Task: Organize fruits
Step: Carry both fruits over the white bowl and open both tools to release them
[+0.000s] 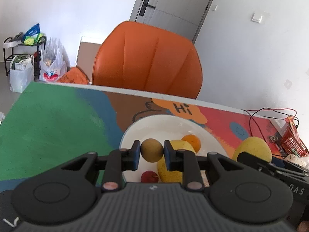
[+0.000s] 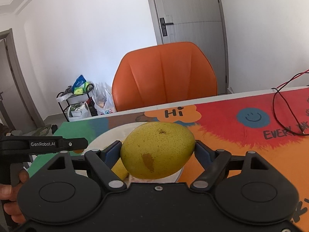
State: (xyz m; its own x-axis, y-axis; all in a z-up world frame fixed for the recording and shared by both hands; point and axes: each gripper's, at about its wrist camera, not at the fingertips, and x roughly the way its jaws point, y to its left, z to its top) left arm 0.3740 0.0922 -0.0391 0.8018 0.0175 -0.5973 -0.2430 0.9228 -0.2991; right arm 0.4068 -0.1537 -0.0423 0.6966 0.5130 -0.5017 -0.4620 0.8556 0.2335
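Note:
My left gripper [image 1: 152, 151] is shut on a small round brownish-yellow fruit [image 1: 152, 147], held just above the near part of a white plate [image 1: 154, 122]. In the plate lie an orange [image 1: 193, 141], a yellow fruit [image 1: 170, 172] and a small red fruit [image 1: 149, 176]. My right gripper [image 2: 157, 153] is shut on a large yellow-green speckled fruit [image 2: 157, 147], over the right side of the plate [image 2: 108, 135]. That large fruit [image 1: 253, 148] also shows at the right of the left wrist view. The left gripper's body [image 2: 58, 144] and a hand [image 2: 11, 193] show at the left of the right wrist view.
A colourful mat [image 1: 48, 119] covers the table. An orange chair [image 1: 148, 58] stands behind the far edge. Red and black wires [image 2: 278, 100] and a red basket [image 1: 293, 141] lie at the right. Bags and a rack [image 1: 21, 58] stand on the floor, far left.

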